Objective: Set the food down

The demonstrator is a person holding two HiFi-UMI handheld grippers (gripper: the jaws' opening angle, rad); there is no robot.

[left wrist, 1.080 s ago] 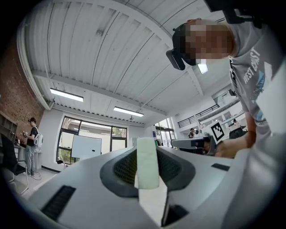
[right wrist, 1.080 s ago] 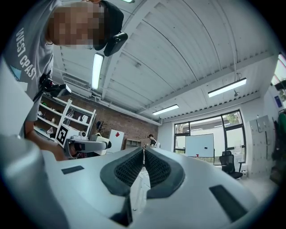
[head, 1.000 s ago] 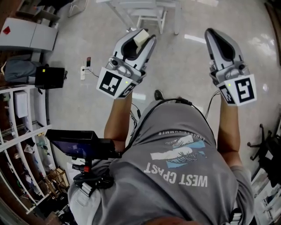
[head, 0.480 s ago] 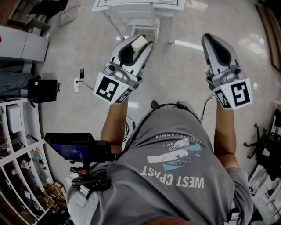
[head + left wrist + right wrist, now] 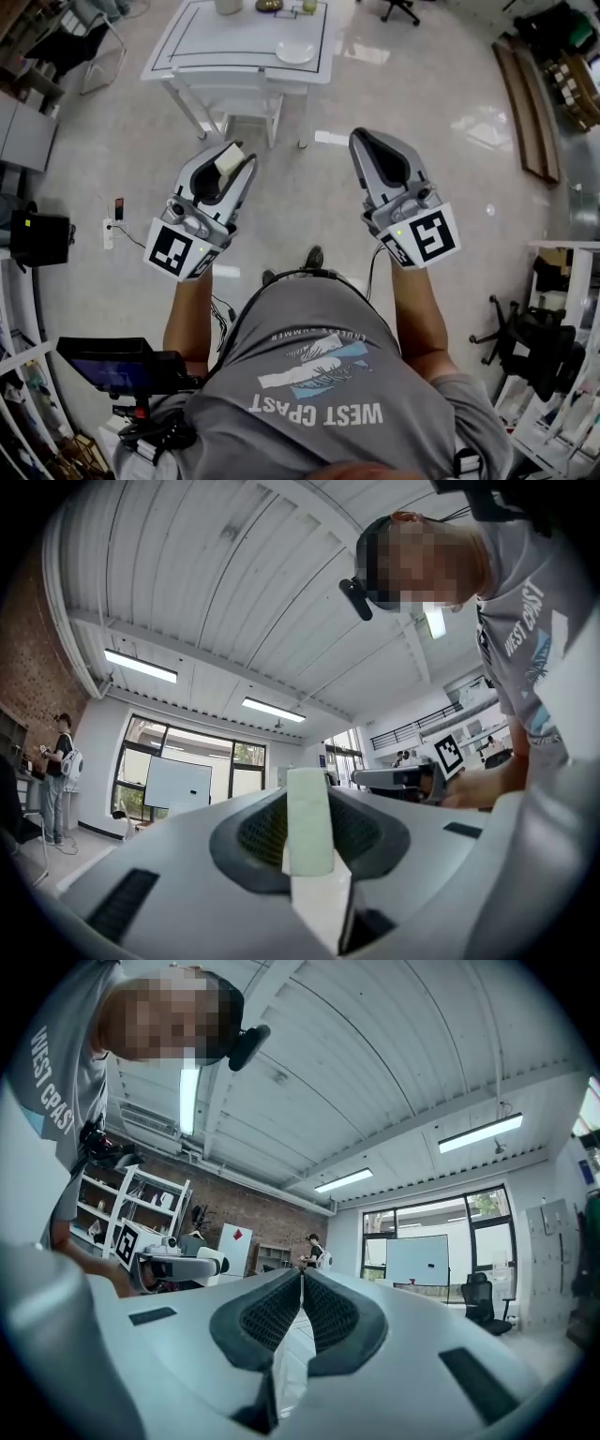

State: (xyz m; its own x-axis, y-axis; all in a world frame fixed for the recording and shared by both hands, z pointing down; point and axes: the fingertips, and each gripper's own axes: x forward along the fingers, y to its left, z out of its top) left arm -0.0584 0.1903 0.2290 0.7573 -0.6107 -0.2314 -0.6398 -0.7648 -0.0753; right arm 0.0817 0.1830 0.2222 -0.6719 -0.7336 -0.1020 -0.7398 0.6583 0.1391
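My left gripper [image 5: 232,161] is shut on a pale, cream-coloured block of food [image 5: 228,159]; in the left gripper view the food [image 5: 309,819] stands upright between the jaws, held at chest height over the floor. My right gripper [image 5: 367,141] is shut with nothing in it; in the right gripper view [image 5: 302,1274] its jaws meet along a thin line. A white table [image 5: 230,42] stands ahead of both grippers, with a white plate [image 5: 295,52] near its right front corner and small items at its far edge.
A white stool [image 5: 239,108] sits under the table's front edge. A power strip and cable [image 5: 110,232] lie on the shiny floor at left. Shelving [image 5: 14,337] lines the left side, an office chair [image 5: 530,337] stands at right. A person [image 5: 56,775] stands far off.
The view has moved forward: the white table with the plate has come into sight ahead. Both grippers sit lower in the head view, the left still shut on the food.
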